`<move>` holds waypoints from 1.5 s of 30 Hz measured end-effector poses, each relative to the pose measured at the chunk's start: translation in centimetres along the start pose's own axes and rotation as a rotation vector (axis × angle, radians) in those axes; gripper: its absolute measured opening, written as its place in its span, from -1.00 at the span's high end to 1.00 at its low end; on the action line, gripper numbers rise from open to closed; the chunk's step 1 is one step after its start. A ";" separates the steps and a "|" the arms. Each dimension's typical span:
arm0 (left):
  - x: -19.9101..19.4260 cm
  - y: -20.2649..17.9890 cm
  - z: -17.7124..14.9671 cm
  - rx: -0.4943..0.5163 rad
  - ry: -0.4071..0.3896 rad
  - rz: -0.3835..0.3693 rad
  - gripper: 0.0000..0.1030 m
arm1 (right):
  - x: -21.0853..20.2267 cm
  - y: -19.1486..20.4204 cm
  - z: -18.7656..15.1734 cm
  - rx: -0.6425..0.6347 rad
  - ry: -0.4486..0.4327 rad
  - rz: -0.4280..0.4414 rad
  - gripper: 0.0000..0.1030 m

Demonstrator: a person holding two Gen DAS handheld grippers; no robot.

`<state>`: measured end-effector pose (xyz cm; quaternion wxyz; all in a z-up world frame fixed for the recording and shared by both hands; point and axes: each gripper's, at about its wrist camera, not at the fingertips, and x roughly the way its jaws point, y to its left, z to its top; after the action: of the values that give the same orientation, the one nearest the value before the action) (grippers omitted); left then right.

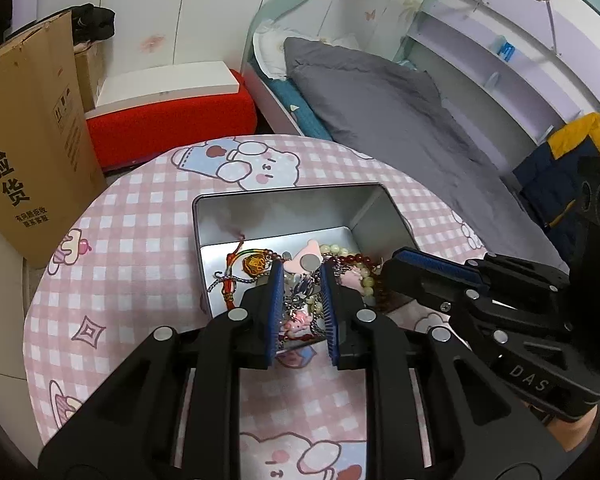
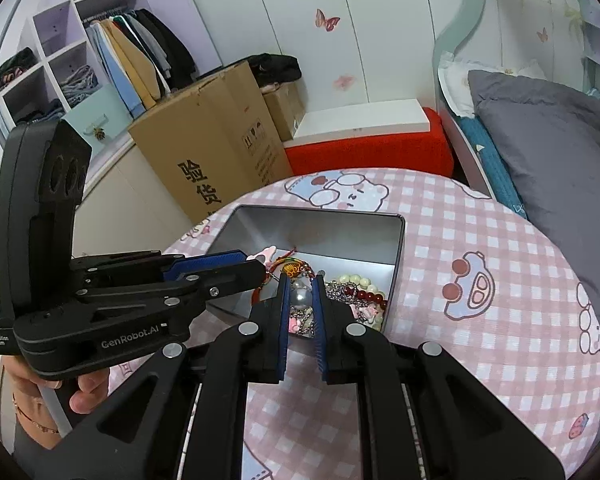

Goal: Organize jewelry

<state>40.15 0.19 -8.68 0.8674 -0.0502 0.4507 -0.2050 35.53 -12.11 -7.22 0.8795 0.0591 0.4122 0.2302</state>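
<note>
An open silver metal tin point(image 1: 284, 208) point(image 2: 340, 224) stands on the round table and holds a heap of jewelry: a red knotted cord charm point(image 1: 252, 264), cream bead bracelets point(image 2: 356, 280), dark red beads point(image 2: 368, 294), silver chains and pink charms. My left gripper point(image 1: 300, 276) hovers over the tin's near edge, jaws a little apart, with a silver chain point(image 1: 300, 300) seen between them. My right gripper point(image 2: 300, 284) reaches in beside it, jaws closed on a large grey pearl point(image 2: 301, 298). Each gripper also shows in the other view, the left one point(image 2: 256, 266) and the right one point(image 1: 392, 264).
The table has a pink checked cloth point(image 1: 140, 280) with cartoon prints. A tall cardboard box point(image 1: 28, 152) stands at the left, a red stool with a white board point(image 1: 168, 120) behind, and a bed with a grey duvet point(image 1: 400, 120) at the right.
</note>
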 end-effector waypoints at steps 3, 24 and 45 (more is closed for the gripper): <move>0.4 0.0 -0.1 0.008 0.003 0.020 0.62 | 0.6 -0.2 -0.1 0.002 0.010 -0.005 0.82; -1.3 -0.8 -0.1 0.046 -0.069 0.067 -0.04 | 0.8 -0.5 -0.2 0.011 0.006 -0.005 0.82; -8.0 -2.0 -2.6 0.064 -0.248 0.276 -0.36 | -4.7 0.5 -1.2 0.016 -0.118 -0.031 0.07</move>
<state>33.35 1.79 -3.60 0.9374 0.0149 0.3359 -0.0904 31.82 -13.87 -4.63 0.9053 0.0734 0.3622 0.2093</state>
